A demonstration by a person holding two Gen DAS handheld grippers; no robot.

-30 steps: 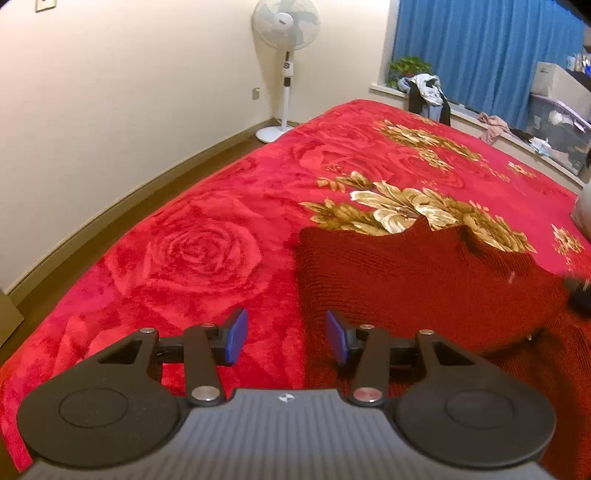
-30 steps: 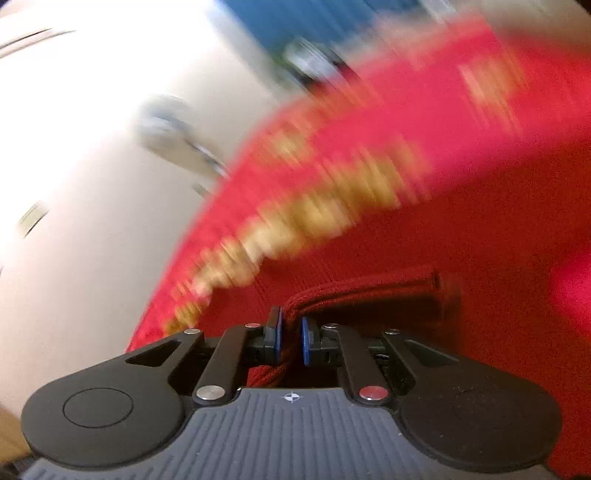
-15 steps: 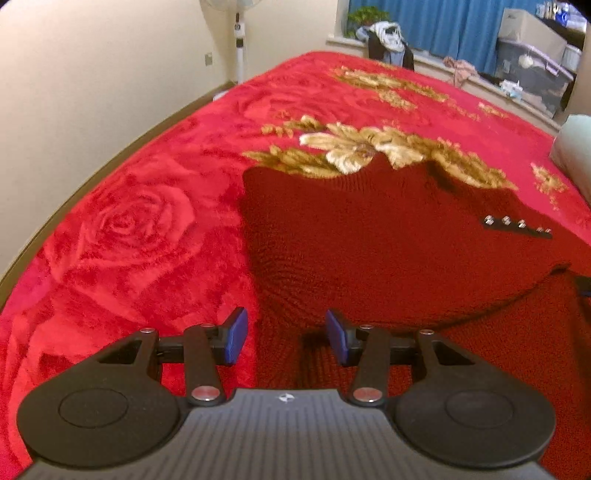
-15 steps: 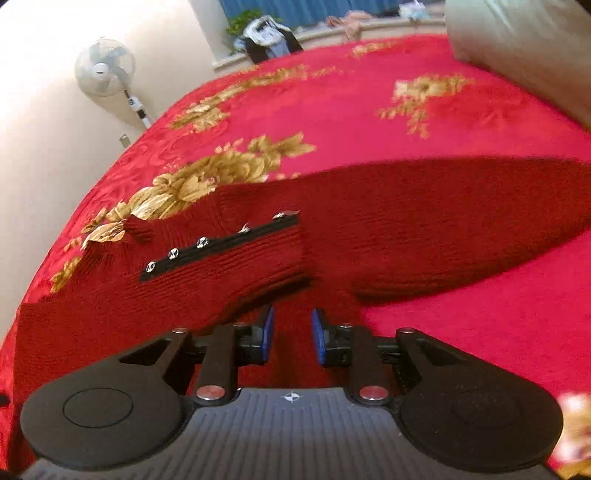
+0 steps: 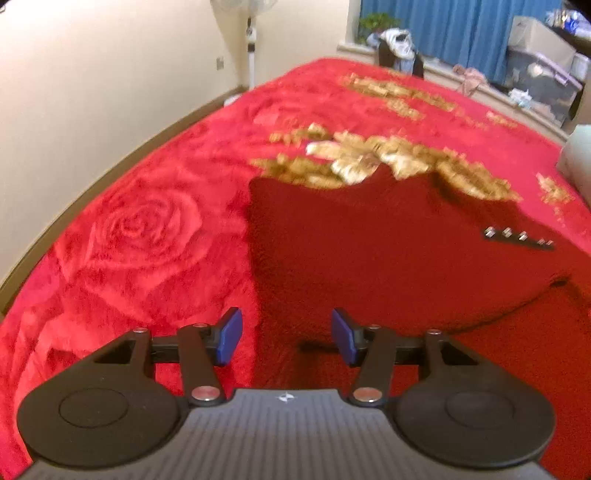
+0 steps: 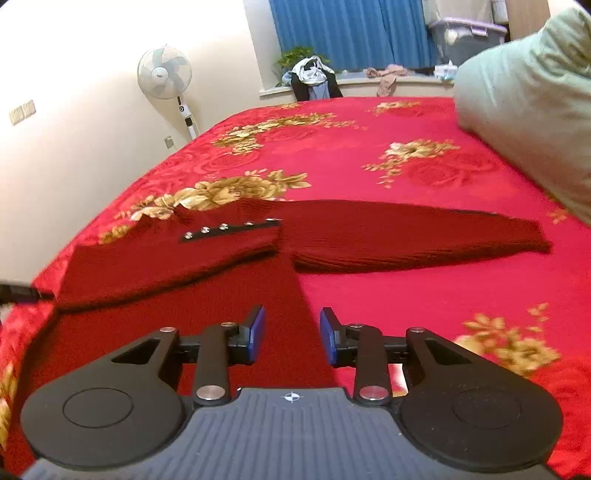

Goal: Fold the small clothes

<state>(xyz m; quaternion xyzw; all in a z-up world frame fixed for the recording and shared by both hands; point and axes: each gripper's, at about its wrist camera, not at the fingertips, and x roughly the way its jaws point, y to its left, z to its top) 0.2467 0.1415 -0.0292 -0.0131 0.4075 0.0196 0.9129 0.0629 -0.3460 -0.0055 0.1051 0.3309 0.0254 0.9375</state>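
Note:
A dark red knit sweater [image 5: 369, 236] lies flat on the red flowered blanket [image 5: 140, 229]. One sleeve is folded across its body, showing a black strip with metal studs [image 5: 519, 238]. My left gripper [image 5: 286, 336] hovers over the sweater's left edge, its jaws opening with nothing pinched. In the right wrist view the sweater [image 6: 229, 254] has its studded cuff [image 6: 229, 229] on the left and the other sleeve [image 6: 424, 236] stretched out to the right. My right gripper [image 6: 291, 336] is above the sweater's right edge, its jaws opening and holding nothing.
A pale green pillow [image 6: 524, 96] lies at the right of the bed. A standing fan [image 6: 164, 74] is by the wall. Clothes and storage boxes [image 6: 465, 33] sit on the window ledge before blue curtains [image 6: 351, 33]. The bed's left edge [image 5: 22, 295] drops to the floor.
My right gripper let go of the sleeve cuff, opened and pulled back to the right; the cuff now lies on the sweater. My left gripper moved over the sweater's edge and opened wider.

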